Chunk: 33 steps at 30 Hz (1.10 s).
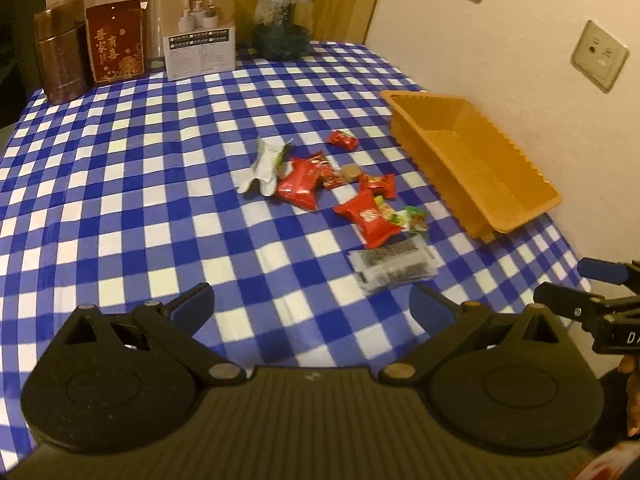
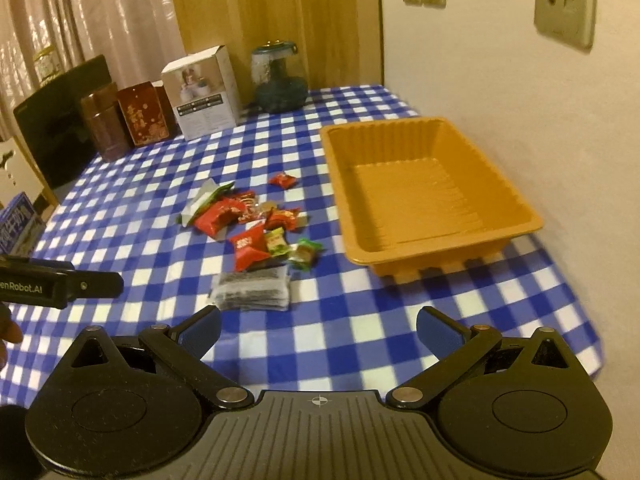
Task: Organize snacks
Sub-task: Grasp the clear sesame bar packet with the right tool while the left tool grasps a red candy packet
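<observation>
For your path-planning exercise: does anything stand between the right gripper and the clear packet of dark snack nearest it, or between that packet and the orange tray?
Nothing visible does. The right gripper is open over bare checked cloth, with the clear packet just ahead. Only cloth lies between the packet and the empty orange tray; the other snacks sit behind it.

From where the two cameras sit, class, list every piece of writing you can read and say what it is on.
"enRobot.AI", cut off at the frame edge: on the left gripper, right wrist view.
"D", the rest cut off: on the right gripper, left wrist view.
Gold Chinese characters on the red box: too blurred to read.
Print on the white box and the snack wrappers: too small to read.
</observation>
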Each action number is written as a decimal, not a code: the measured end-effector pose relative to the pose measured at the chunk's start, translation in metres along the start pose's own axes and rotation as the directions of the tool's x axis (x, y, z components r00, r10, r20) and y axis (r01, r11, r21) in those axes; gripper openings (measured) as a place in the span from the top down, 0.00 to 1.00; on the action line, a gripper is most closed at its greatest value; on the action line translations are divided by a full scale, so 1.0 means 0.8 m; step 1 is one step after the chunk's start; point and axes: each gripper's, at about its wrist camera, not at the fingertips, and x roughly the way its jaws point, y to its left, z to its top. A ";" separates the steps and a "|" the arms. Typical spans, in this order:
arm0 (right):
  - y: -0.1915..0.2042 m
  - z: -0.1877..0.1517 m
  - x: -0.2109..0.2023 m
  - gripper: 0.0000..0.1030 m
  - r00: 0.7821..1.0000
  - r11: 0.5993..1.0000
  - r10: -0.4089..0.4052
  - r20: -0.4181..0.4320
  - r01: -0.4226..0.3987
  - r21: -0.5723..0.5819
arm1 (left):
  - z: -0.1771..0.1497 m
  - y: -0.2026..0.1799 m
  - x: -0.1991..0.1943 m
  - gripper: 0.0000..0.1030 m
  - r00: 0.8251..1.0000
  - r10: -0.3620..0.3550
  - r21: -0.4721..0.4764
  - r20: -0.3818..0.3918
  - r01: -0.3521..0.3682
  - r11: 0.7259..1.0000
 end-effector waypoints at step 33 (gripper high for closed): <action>0.078 -0.016 0.188 0.01 0.999 0.998 -0.039 -0.010 0.038 -0.047 | 0.004 0.083 0.097 0.00 0.999 -0.025 -0.042 -0.036 0.023 0.999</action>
